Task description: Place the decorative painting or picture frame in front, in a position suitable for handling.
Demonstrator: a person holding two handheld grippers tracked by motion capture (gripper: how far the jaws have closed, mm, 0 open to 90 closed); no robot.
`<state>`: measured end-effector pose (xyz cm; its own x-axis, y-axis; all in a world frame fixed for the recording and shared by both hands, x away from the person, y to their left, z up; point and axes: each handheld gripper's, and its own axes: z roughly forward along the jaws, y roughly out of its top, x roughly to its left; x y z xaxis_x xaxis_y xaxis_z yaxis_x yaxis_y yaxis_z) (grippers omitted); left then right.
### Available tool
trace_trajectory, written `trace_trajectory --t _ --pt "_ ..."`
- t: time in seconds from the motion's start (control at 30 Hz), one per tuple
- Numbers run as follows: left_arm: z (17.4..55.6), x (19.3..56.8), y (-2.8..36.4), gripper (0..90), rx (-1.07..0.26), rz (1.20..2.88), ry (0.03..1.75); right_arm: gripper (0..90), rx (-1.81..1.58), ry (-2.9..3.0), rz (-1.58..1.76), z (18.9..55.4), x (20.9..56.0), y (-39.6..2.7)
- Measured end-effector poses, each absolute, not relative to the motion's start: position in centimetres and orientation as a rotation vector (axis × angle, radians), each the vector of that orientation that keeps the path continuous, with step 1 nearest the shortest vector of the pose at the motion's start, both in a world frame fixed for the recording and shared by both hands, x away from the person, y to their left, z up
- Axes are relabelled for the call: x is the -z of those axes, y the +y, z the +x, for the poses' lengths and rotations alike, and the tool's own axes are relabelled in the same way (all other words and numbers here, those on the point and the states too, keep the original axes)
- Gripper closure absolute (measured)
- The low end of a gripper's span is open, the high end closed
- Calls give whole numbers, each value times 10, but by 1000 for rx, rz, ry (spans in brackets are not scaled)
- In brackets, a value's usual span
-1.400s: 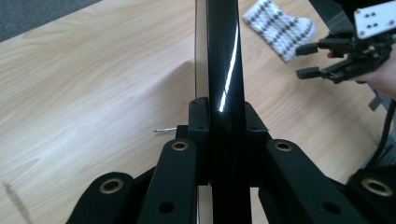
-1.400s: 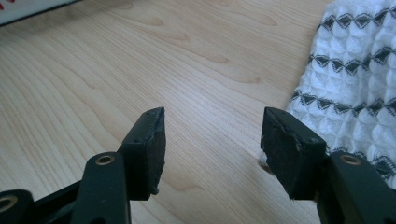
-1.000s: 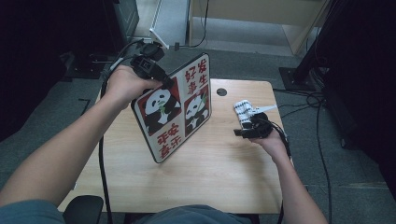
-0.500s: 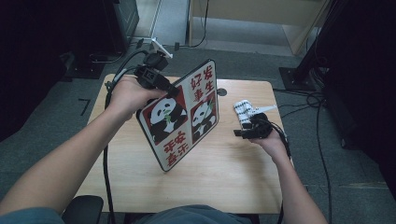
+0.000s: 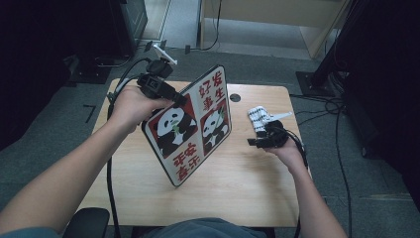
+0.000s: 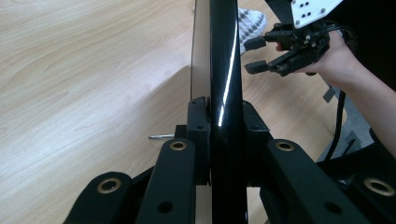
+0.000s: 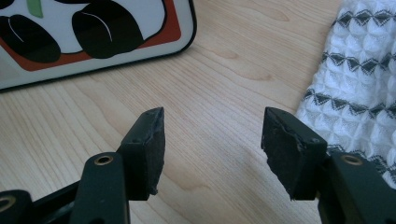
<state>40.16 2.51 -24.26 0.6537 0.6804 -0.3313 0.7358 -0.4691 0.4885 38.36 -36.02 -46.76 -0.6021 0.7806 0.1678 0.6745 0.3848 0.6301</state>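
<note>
At centre frame, the panda board [image 5: 190, 131] stands tilted on its lower corner on the tabletop [image 5: 247, 193], its upper edge clamped between the left gripper [image 5: 179, 98] fingers. Farther right, the right gripper [image 5: 253, 142] fingers gape empty beside a patterned cloth [image 5: 257, 118].

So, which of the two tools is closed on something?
The left tool: it clamps the panda board by its edge. The right tool is open, holding nothing.
</note>
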Motion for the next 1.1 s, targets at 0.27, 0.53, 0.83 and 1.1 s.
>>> trace_trajectory --t 0.27,0.53,0.83,1.1 --pt "403 244 29 790 128 2252 1105 407 -1012 2487 1312 384 468 -360" --pt "406 246 31 745 140 2241 1113 405 -1022 2483 1315 385 468 -360" --pt "406 244 38 637 142 2210 1123 406 -1058 2461 1323 386 466 -363" --pt "397 241 51 613 162 2172 1113 406 -1075 2446 1334 389 464 -365"
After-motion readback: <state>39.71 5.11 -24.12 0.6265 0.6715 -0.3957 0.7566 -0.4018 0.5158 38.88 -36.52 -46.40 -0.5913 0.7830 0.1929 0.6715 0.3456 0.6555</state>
